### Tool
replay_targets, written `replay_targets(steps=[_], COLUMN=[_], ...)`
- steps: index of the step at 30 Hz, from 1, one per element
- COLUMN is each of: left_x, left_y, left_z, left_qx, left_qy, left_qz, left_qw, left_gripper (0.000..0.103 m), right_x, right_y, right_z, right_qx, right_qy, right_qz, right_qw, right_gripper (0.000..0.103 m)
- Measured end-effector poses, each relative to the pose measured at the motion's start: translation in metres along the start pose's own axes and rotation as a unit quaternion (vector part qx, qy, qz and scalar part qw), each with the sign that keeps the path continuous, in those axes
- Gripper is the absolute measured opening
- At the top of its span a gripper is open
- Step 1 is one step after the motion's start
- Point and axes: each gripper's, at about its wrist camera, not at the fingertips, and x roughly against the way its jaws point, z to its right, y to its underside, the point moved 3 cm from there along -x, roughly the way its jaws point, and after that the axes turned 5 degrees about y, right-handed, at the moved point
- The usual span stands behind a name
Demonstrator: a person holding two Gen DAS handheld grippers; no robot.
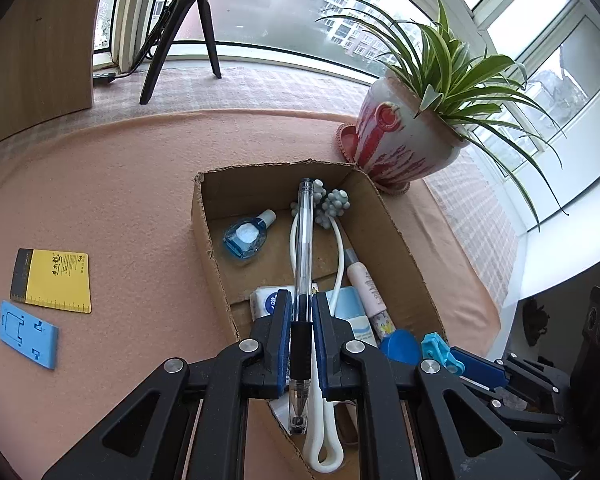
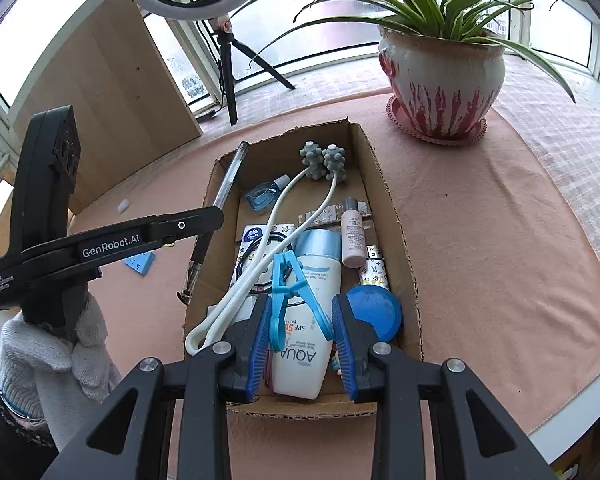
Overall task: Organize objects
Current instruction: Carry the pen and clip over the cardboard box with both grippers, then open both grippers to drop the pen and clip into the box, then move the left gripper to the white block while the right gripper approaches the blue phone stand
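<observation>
Left wrist view: the left gripper is pinching a clear pen by its dark grip section, jaws standing almost closed on it.
Pen position: it is pointing forward over the cardboard box, its far end lying above the grey knobs of a white massager.
Right wrist view: the right gripper is clamping a light blue clothespin, jaws standing partly open with the pads pressing on the pin's handles.
Clothespin position: it is hanging over a white lotion bottle lying inside the box.
Box contents: a small blue bottle, a pink tube and a round blue lid are lying inside.
Outside the box: a yellow card and a blue flat piece are lying on the pink tablecloth, well apart from the box.
Background: a potted plant is standing beyond the box's far corner.
</observation>
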Motion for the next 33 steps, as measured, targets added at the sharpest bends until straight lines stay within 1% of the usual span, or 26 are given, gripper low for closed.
replay_targets(steps=[1, 2, 3, 4, 5, 6, 7, 12, 17, 23, 28, 31, 33], left_x=[0.001, 0.002, 0.004, 0.008, 0.011, 0.014, 0.017, 0.034, 0.062, 0.107, 0.146, 0.168, 0.181], left_y=[-0.001, -0.002, -0.002, -0.003, -0.004, -0.004, -0.004, -0.001, 0.013, 0.047, 0.083, 0.102, 0.112], left_z=[-0.001, -0.001, -0.004, -0.006, -0.008, -0.009, -0.011, -0.022, -0.046, -0.096, -0.138, -0.163, -0.176], left_qx=[-0.001, 0.001, 0.004, 0.008, 0.009, 0.008, 0.008, 0.007, 0.017, 0.054, 0.082, 0.104, 0.118], left_qy=[-0.001, -0.005, -0.01, -0.013, -0.013, -0.015, -0.017, -0.027, -0.045, -0.074, -0.103, -0.11, -0.115], left_qz=[0.002, 0.003, 0.005, 0.012, 0.02, 0.021, 0.022, 0.028, 0.038, 0.051, 0.058, 0.063, 0.067], left_qw=[1.0, 1.0, 0.9999, 0.9998, 0.9997, 0.9996, 0.9996, 0.9992, 0.9981, 0.9946, 0.9896, 0.9864, 0.9841], left_gripper=[0.014, 0.031, 0.044, 0.064, 0.065, 0.065, 0.065, 0.065, 0.065, 0.065, 0.065, 0.065, 0.065], right_x=[-0.001, -0.001, -0.002, -0.002, -0.001, 0.0, 0.001, 0.002, 0.0, -0.008, -0.023, -0.037, -0.049], right_y=[-0.001, -0.001, -0.001, -0.001, -0.001, -0.001, -0.002, -0.004, -0.007, -0.011, -0.018, -0.026, -0.031], right_z=[0.0, 0.0, -0.001, -0.002, -0.002, -0.002, -0.003, -0.012, -0.029, -0.061, -0.099, -0.124, -0.141], right_qx=[-0.002, -0.002, 0.001, 0.003, 0.002, 0.002, 0.002, 0.005, 0.021, 0.046, 0.079, 0.099, 0.108], right_qy=[-0.002, -0.004, -0.006, -0.005, -0.002, 0.0, 0.0, -0.009, -0.014, -0.038, -0.052, -0.06, -0.073], right_qz=[0.0, 0.002, 0.0, 0.0, 0.003, 0.006, 0.009, 0.014, 0.02, 0.014, -0.001, -0.015, -0.032], right_qw=[1.0, 1.0, 1.0, 1.0, 1.0, 1.0, 1.0, 1.0, 0.999, 0.998, 0.995, 0.993, 0.991], right_gripper=[0.03, 0.03, 0.035, 0.04, 0.048, 0.054, 0.055, 0.055, 0.055, 0.055, 0.055, 0.055, 0.055])
